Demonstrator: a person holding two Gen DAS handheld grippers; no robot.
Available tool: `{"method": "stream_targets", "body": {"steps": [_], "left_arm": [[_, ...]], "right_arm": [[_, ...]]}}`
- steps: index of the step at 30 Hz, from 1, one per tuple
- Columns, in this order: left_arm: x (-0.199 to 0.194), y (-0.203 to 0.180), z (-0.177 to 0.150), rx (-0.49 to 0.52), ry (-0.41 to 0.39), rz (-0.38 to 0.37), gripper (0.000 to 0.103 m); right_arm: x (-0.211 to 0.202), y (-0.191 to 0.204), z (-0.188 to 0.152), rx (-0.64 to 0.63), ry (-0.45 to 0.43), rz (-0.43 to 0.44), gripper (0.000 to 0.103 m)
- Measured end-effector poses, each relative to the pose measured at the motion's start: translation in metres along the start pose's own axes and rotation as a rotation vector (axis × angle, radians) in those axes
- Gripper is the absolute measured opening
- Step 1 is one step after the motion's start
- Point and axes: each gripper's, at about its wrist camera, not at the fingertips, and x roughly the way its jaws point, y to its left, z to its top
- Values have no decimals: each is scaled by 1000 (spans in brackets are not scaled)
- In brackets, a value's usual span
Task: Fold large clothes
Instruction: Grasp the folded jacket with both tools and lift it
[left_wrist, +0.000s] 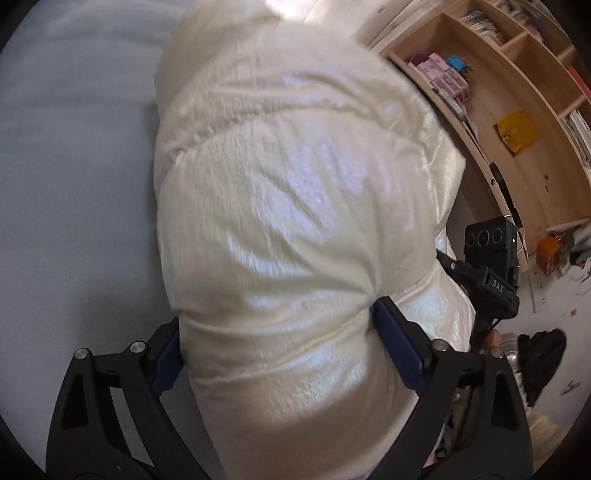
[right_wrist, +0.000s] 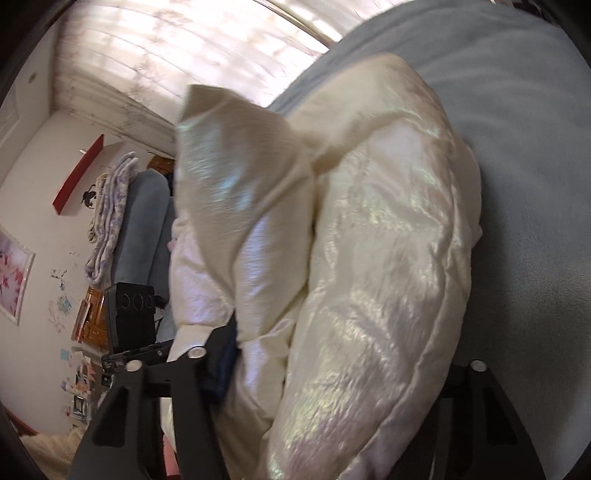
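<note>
Left gripper (left_wrist: 280, 354) angled down, jaws clamped on puffy cream jacket (left_wrist: 295, 221), right gripper (right_wrist: 332, 369) likewise, pale bedsheet (left_wrist: 74, 184) beneath

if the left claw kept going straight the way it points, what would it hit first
The puffy cream jacket: its bulk already sits between the left claw's blue pads and fills the view ahead. The grey bed cover probably lies beneath it, though depth is unclear.

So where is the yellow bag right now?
In the left wrist view, the yellow bag lies inside a cubby of the wooden shelf on the right side, past the puffy white jacket and up from the pink boxes' compartment's neighbour.
</note>
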Motion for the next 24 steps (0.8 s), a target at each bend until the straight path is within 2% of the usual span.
{"method": "stream_targets", "body": {"steps": [5,9,16,19,22,24], "left_arm": [[-39,1,15,5,-97,20,90],[-77,9,32,2,-165,32,90],[-161,40,95,48,-279,98,89],[-188,72,137,75,-323,130,89],[-207,123,179,97,-367,158,89],[-214,162,206,117,-391,183,88]], "right_arm": [[1,38,-5,-42,-39,37,51],[15,79,3,-95,-69,66,50],[66,165,38,-209,-112,158,47],[102,203,63,-251,-129,190,47],[145,226,91,-290,-146,210,47],[189,238,106,-293,-152,217,47]]}}
